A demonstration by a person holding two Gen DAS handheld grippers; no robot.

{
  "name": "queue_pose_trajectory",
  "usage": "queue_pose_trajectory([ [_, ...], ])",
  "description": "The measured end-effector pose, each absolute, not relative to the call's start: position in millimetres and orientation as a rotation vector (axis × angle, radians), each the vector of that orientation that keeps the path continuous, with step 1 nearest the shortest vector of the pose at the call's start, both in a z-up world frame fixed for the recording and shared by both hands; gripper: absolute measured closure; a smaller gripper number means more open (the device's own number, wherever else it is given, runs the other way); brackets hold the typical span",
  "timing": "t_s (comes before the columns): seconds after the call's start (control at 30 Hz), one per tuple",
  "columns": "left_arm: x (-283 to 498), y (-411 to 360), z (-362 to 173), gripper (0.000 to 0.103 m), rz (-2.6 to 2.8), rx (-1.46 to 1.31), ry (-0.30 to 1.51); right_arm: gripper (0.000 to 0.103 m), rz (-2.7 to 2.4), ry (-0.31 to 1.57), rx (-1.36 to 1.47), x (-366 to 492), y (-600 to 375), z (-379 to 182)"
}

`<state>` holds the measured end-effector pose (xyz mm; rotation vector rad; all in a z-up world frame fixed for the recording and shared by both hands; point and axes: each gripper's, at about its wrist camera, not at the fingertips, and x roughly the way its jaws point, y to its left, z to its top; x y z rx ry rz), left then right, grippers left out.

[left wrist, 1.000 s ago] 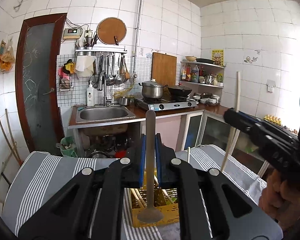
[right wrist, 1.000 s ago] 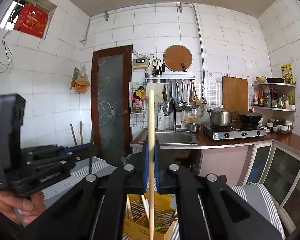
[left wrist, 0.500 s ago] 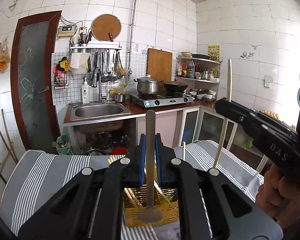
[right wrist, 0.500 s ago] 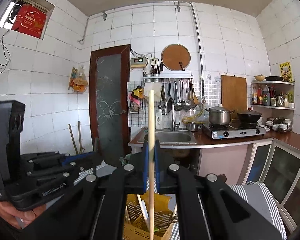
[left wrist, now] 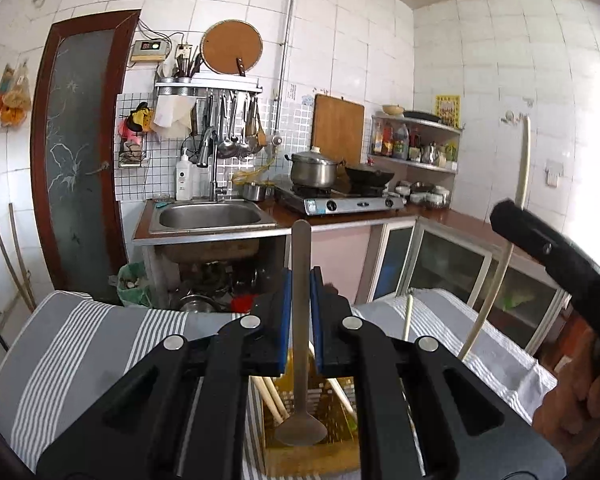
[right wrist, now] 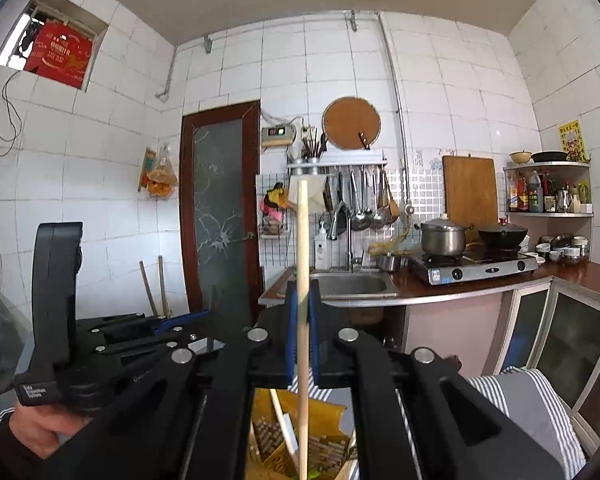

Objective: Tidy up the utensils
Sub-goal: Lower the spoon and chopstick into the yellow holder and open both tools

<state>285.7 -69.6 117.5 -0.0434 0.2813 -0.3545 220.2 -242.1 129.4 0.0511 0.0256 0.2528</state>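
left gripper (left wrist: 300, 320) jaws closed on a metal spoon (left wrist: 300, 364), bowl end hanging down over the yellow basket (left wrist: 312, 456); right gripper (right wrist: 302, 336) jaws pinched on an upright wooden chopstick (right wrist: 302, 320), tip low over that basket. basket on the striped cloth (left wrist: 80, 344) already holds several chopsticks. judged partway: both held pieces not yet dropped in; sink (left wrist: 210, 216) beyond.

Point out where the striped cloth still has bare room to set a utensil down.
Free: the striped cloth left of the yellow basket, out to its far edge, and the stretch right of it toward the glass cabinets. Crowded: the basket itself, already holding chopsticks, with the metal spoon hanging over it.
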Motion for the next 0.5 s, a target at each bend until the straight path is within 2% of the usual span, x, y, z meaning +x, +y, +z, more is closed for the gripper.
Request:
queue_pose_trajectory([
  [0.5,313.7,-70.0,89.4,0.094,-0.346,-0.066,0.352,0.097,0.225,0.189,0.074,268.2,-242.9,88.5],
])
